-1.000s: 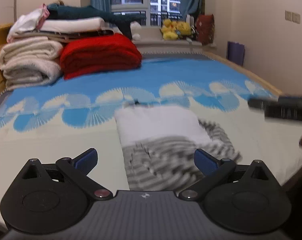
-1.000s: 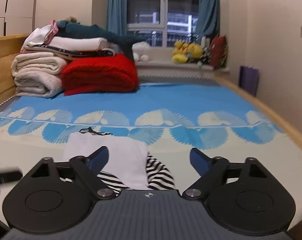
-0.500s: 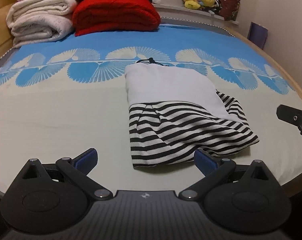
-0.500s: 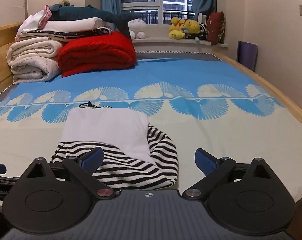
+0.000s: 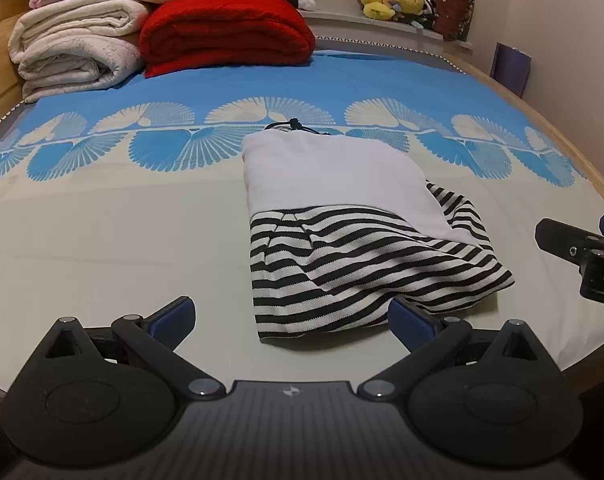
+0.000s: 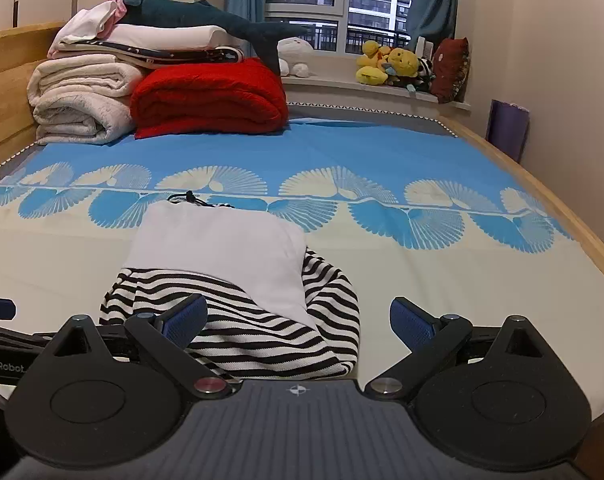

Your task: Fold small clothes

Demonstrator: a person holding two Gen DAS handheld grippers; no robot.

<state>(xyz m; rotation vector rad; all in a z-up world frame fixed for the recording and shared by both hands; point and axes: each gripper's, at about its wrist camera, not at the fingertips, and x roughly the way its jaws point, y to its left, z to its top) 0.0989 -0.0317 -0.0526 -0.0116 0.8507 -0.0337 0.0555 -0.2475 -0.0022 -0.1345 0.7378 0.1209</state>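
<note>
A small garment [image 5: 341, 220] lies flat on the bed, white at the far end with a black drawstring, black-and-white striped at the near end. My left gripper [image 5: 292, 318] is open just in front of its striped hem, with nothing between the blue pads. In the right wrist view the same garment [image 6: 230, 272] lies ahead and to the left. My right gripper [image 6: 298, 318] is open at the garment's near right corner, empty. The right gripper's body [image 5: 581, 248] shows at the right edge of the left wrist view.
Folded white blankets [image 6: 82, 96] and a red blanket [image 6: 210, 96] are stacked at the far left of the bed. Plush toys [image 6: 389, 66] sit on the window sill. The wooden bed frame [image 6: 541, 200] runs along the right side.
Both grippers have lowered and moved in toward the garment's near hem. The views tilted down from the window to the bed. Both stay open.
</note>
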